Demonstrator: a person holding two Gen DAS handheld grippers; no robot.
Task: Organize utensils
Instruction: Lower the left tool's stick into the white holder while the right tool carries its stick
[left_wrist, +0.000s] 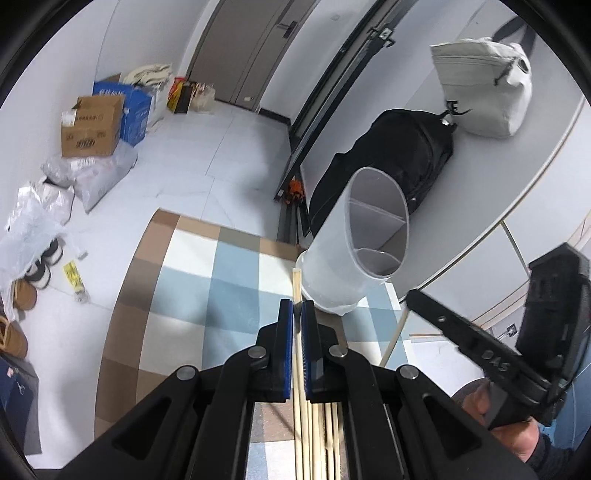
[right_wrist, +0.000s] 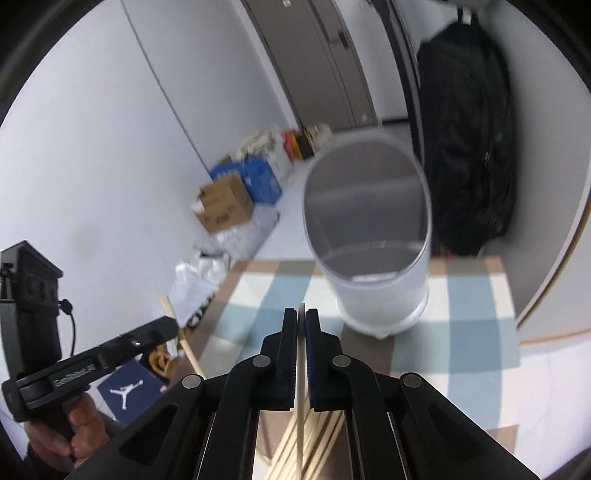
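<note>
Looking through the left wrist view, a translucent white utensil holder (left_wrist: 354, 258) is standing at the far edge of the checkered tablecloth (left_wrist: 192, 280), near the far right corner. Dividers are splitting its inside into compartments, and these are showing nothing in them. The left gripper (left_wrist: 297, 306) is clenching a pale wooden chopstick (left_wrist: 295, 284); its tip is sticking out past the blue pads (left_wrist: 286, 332), just beside the holder's base. More chopsticks (left_wrist: 321, 443) are lying under the gripper.

Turning to the right wrist view, the holder (right_wrist: 380, 288) is blurred, sitting toward the far right part of the cloth (right_wrist: 472, 332). The right gripper (right_wrist: 302, 314) is pinching one chopstick (right_wrist: 301, 369) tightly between its fingers (right_wrist: 314, 354). Loose chopsticks (right_wrist: 295, 454) are lying below. At the left, a hand (right_wrist: 74, 435) is gripping the other tool.
</note>
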